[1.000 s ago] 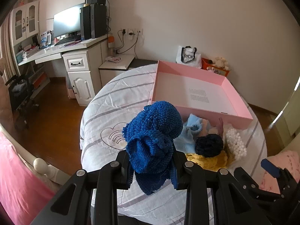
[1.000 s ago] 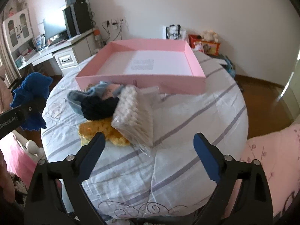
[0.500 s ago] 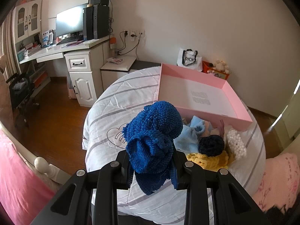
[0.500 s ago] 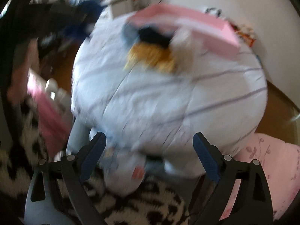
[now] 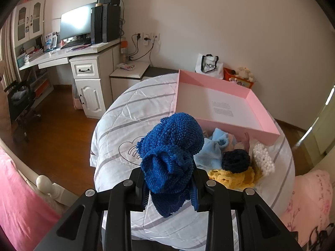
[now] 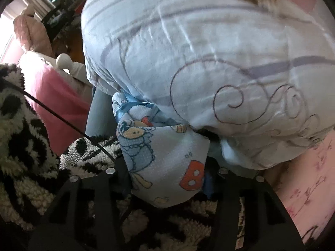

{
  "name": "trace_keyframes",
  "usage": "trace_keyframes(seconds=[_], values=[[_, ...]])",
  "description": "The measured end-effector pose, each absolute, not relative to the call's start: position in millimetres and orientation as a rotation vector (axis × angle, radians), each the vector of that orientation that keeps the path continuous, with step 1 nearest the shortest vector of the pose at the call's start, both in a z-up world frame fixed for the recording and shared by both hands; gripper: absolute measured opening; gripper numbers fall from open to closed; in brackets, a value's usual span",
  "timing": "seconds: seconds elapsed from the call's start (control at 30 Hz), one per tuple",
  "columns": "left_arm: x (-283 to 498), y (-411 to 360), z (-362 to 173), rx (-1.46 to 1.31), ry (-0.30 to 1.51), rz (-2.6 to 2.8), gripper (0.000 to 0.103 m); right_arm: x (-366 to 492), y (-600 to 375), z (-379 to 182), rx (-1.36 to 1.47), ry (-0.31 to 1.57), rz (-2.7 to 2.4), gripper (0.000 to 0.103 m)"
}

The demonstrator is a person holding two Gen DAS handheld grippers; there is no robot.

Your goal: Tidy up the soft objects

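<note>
Your left tongs [image 5: 168,185] are clamped on the limp blue knit piece [image 5: 170,152] above the table, 7 o'clock of the pink box [image 5: 270,135], while your right tongs [image 6: 167,179], just closing, pinch the soft printed cloth bundle [image 6: 165,159]; grip its bulk.

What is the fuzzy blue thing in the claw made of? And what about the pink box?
The fuzzy blue thing looks like knitted yarn or chenille: bumpy loops all over and a frayed edge hanging down, soft and matte. The pink box looks like smooth cardboard: thin, straight walls, sharp corners and a flat, dull finish, though thin plastic cannot be ruled out.
</note>
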State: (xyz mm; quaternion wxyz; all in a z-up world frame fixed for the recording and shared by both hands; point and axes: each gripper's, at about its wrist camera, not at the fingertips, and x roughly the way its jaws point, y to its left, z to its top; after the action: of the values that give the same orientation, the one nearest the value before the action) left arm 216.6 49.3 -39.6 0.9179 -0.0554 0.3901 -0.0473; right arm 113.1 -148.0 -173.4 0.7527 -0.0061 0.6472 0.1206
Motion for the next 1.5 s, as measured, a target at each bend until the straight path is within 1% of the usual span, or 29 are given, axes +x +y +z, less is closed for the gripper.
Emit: trace_keyframes(seconds=[0.37,0.67,0.83,1.13,1.5], values=[[204,36,-30,-0.086,0.775,-0.115,0.028,97,-153,-113,-0.002,1.228,0.313,0.046],[180,26,-12,-0.067,0.711,-0.124,0.028,93,-177,-39,0.03,0.952,0.16,0.047],[171,19,-8,-0.052,0.695,-0.133,0.028,100,-204,-12,0.054,0.837,0.04,0.047],[178,6,-4,-0.029,0.693,-0.137,0.028,121,-224,13,0.069,0.712,-0.066,0.047],[224,-13,-6,-0.013,0.713,-0.14,0.028,157,-238,3,0.102,0.704,-0.055,0.047]])
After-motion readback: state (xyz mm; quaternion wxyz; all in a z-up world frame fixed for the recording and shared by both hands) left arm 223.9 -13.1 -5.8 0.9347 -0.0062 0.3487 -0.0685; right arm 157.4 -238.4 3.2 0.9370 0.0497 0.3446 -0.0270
